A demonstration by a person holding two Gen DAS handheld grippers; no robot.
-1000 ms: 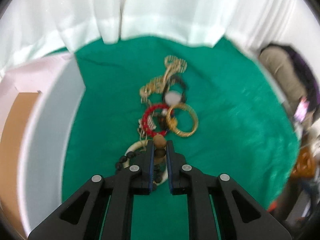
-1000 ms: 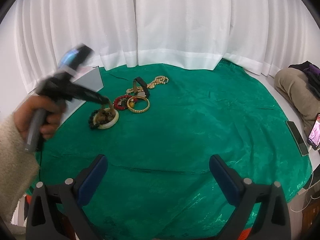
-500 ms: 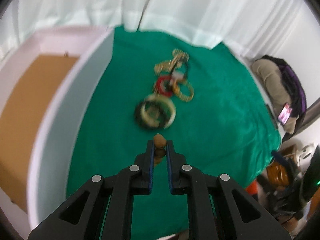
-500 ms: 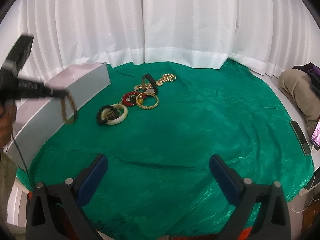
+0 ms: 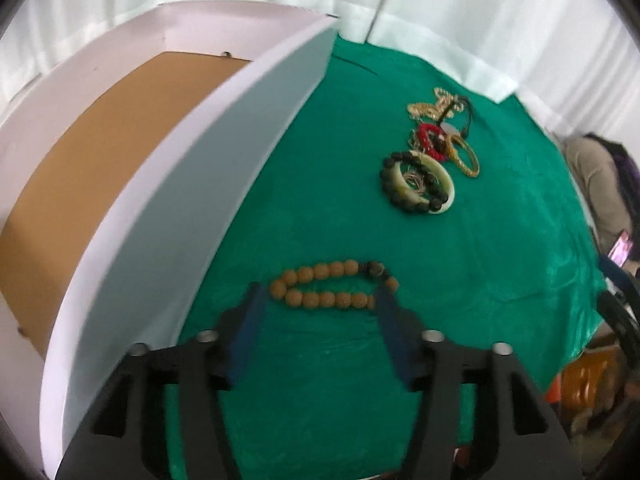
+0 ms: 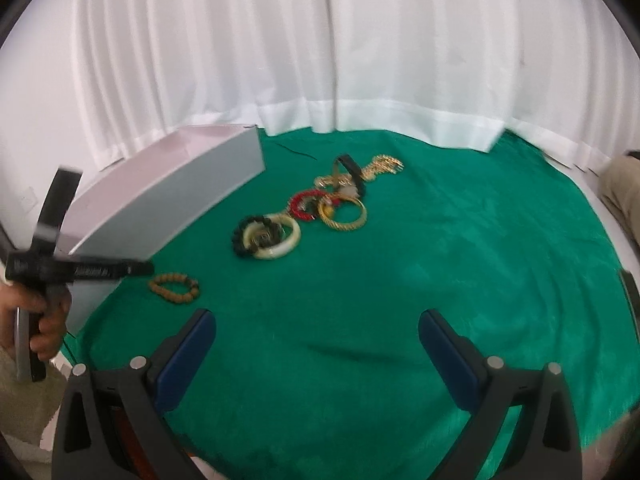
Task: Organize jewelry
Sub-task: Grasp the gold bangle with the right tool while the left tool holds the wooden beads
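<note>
In the left wrist view, the left gripper (image 5: 320, 300) points down at the green-covered worktop (image 5: 320, 380); its jaws are opening, and the blue fingers (image 5: 249, 324) stand apart on either side of a brown bead bracelet (image 5: 332, 286); the bracelet lies flat on the cloth just ahead of the tips, and the pads do not press on it. To the left stands a white box (image 5: 192, 184) with a brown floor, its near wall just beside the bracelet. Farther off on the cloth lies a pile of jewelry: a pale bangle (image 5: 434, 196) with a black bead bracelet (image 5: 390, 178) lying across it, a red bead bracelet (image 5: 428, 138), a gold bangle (image 5: 468, 158) and a gold chain (image 5: 430, 106).

In the right wrist view, the right gripper (image 6: 316, 340) hangs over the near part of the worktop; its fingers (image 6: 188, 350) are wide with nothing between them. At the left edge a hand (image 6: 40, 316) holds the left gripper, blurred, its tips over the cloth just beside the brown bead bracelet, which lies near the box's wall; the rest of the jewelry lies in a line toward the white curtain (image 6: 320, 48).
</note>
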